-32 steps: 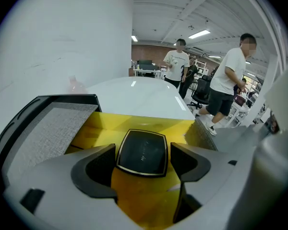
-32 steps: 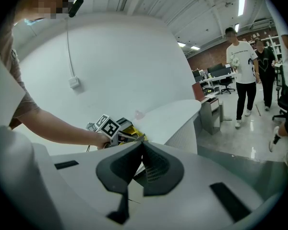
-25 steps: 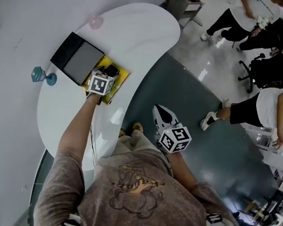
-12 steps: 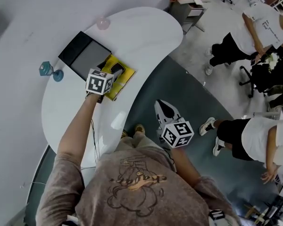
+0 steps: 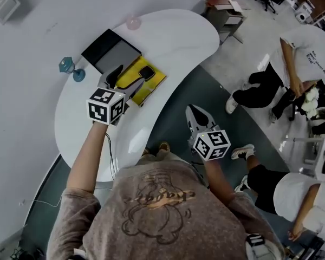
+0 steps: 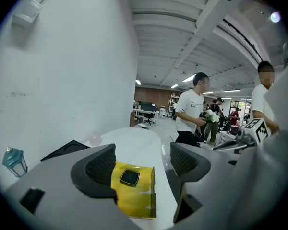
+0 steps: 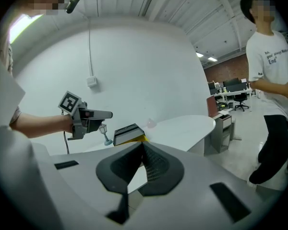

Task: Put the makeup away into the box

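Left gripper view shows the left gripper [image 6: 142, 163] spread wide and empty, with a small black square case [image 6: 130, 177] on a flat yellow pad [image 6: 134, 200] ahead. The right gripper [image 7: 143, 151] is pressed together.

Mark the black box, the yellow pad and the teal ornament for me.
black box [image 5: 118, 56]: head view, bare grey floor inside.
yellow pad [image 5: 151, 86]: head view, bare yellow near its right corner.
teal ornament [image 6: 13, 161]: left gripper view, its body.

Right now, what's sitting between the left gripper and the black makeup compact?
Nothing. In the left gripper view, the open left gripper looks straight at the black compact on the yellow mat, and the gap between them is bare.
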A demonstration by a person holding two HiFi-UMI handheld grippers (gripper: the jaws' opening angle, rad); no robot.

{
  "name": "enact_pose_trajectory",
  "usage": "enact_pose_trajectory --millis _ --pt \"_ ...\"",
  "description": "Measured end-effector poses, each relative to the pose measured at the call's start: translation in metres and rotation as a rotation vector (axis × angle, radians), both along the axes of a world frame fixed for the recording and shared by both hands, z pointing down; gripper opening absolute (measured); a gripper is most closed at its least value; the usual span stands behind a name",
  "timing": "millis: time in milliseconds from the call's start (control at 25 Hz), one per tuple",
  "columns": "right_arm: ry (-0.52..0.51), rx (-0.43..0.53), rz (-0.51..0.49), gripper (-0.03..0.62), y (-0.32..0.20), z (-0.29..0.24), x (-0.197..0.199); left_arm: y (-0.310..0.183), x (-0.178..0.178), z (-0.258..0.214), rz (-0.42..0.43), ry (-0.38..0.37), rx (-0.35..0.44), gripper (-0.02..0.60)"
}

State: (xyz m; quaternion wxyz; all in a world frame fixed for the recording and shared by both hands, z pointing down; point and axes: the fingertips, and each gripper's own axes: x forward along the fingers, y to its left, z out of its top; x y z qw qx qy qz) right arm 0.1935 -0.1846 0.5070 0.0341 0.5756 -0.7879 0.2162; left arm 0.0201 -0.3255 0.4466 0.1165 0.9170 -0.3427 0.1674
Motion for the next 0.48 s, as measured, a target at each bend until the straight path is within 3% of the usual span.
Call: enact_pose_trajectory --millis 240,480 --pt "0.038 0.026 -0.027 0.003 0.004 -0.015 -0.006 0.044 -0.035 -0.035 -0.072 0.095 0.055 0.357" --pt "0.07 0.053 -0.039 0.003 0.009 -0.024 -0.018 0.085 -0.08 -0.03 -0.198 0.17 0.091 0.357"
